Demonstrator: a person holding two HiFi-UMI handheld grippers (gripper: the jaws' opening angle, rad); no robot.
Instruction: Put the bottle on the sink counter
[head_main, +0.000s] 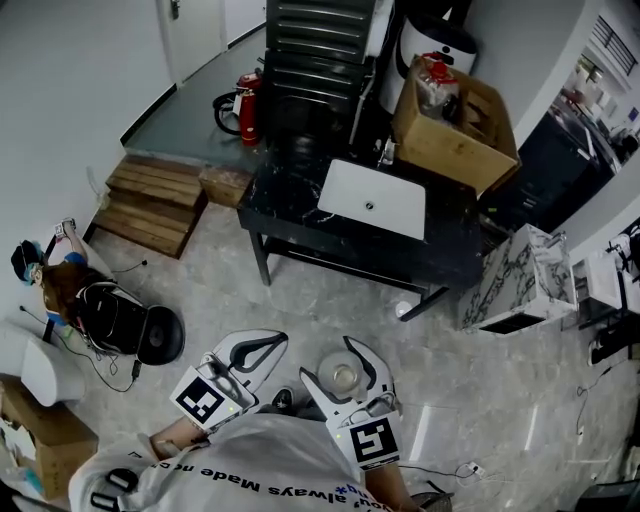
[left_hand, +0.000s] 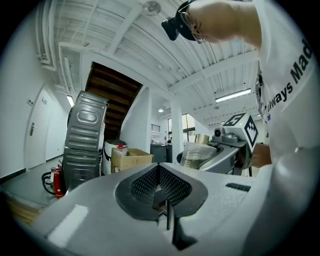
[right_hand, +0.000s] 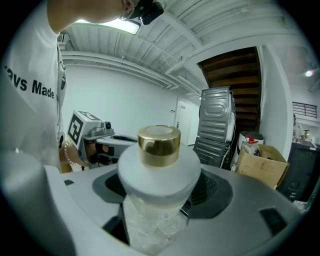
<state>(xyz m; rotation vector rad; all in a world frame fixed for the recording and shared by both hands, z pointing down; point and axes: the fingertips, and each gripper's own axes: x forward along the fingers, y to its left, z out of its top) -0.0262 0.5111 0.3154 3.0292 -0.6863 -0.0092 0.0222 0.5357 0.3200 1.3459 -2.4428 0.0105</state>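
Observation:
A frosted bottle with a gold cap (right_hand: 159, 170) stands upright between the jaws of my right gripper (right_hand: 160, 200), which is shut on its glass body. From the head view, the bottle (head_main: 343, 377) and right gripper (head_main: 345, 385) are close to my chest, over the floor. My left gripper (head_main: 262, 348) is beside it on the left, shut and empty; its pads meet in the left gripper view (left_hand: 160, 192). The black sink counter (head_main: 300, 225) with its white basin (head_main: 372, 198) stands ahead, well apart from both grippers.
An open cardboard box (head_main: 455, 125) sits on the counter's right end. A red fire extinguisher (head_main: 247, 105) and wooden steps (head_main: 155, 200) lie to the left. A marble-patterned cabinet (head_main: 520, 280) is at the right, and a person (head_main: 60, 285) sits at the far left.

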